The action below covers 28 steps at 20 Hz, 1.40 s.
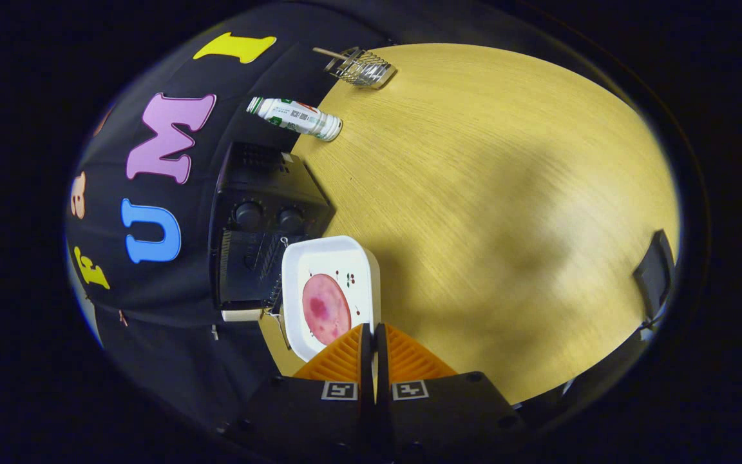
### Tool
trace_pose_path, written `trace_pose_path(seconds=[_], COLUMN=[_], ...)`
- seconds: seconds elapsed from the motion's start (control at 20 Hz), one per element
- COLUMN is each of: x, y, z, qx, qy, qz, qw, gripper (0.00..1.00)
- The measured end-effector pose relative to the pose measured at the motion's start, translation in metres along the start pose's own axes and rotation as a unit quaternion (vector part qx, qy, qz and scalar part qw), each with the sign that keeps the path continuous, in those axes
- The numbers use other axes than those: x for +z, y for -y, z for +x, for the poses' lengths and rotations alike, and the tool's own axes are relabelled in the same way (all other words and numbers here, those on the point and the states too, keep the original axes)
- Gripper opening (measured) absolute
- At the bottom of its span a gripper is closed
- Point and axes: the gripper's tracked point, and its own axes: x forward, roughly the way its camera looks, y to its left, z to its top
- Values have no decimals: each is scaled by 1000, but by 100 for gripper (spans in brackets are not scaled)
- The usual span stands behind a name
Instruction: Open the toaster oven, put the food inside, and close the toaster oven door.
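My gripper (373,336) is shut on the near rim of a white square plate (332,258), with both fingers pressing on it. A round pink slice of meat (326,308) lies on the plate. The plate hangs in the air right in front of the black toaster oven (261,193), which stands against the booth wall at the table's edge. Two round knobs (248,216) show on its panel. Beside the knobs I see its front with rack wires (248,270) and a pale handle (242,314). The plate hides part of the oven front, so I cannot tell how the door stands.
A white bottle (295,117) with a green cap stands on the wooden table (474,193) beyond the oven. Further off lies a metal wire rack (361,66) with a handle. A dark object (654,270) sits at the table's other edge.
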Motion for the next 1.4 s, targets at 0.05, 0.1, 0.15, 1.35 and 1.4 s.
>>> trace_pose_path(seconds=[0.05, 0.1, 0.15, 1.35, 1.4], x=[-9, -19, -26, -23, -25], y=[-11, -23, -35, -202, -206], z=[8, 15, 23, 205, 203], qx=[1, 2, 3, -8, 7], qy=[6, 11, 21, 181, 176], qz=[13, 23, 33, 246, 245], qw=[1000, 1000, 999, 952, 953], gripper=[5, 5, 5, 9, 13])
